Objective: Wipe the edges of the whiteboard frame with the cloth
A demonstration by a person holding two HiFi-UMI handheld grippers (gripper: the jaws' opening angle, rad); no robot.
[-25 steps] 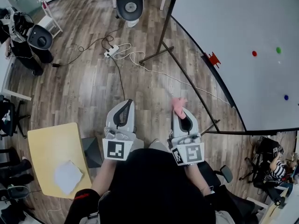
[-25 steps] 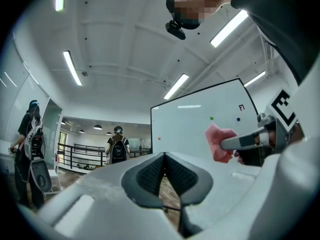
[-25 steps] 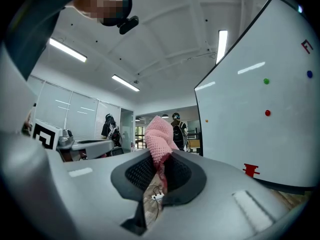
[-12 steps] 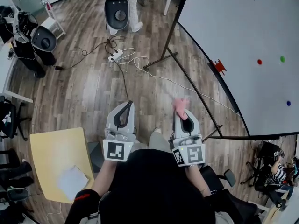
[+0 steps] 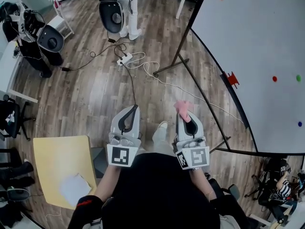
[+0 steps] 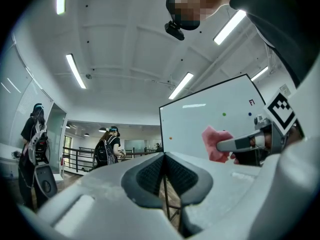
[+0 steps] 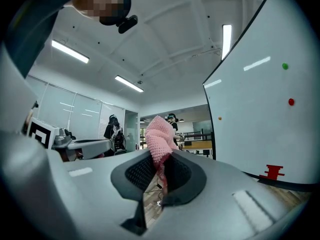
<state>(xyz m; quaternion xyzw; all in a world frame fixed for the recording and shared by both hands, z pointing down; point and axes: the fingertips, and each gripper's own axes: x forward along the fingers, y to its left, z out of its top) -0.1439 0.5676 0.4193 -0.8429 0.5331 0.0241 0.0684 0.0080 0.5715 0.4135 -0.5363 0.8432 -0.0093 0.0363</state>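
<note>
A large whiteboard with a dark frame stands at the right on a black stand. My right gripper is shut on a pink cloth, which sticks out past its tips and hangs over the wood floor, left of the frame. My left gripper is beside it, jaws together with nothing between them. In the left gripper view the cloth shows in front of the board.
A red clip sits on the frame's lower edge; coloured magnets dot the board. A white cable and power strip lie on the floor. A yellow table with a paper is at lower left. A person stands far off.
The head view has shifted back and left: the whiteboard now sits farther right and the floor objects lower. Both grippers keep their pose, the cloth still held.
</note>
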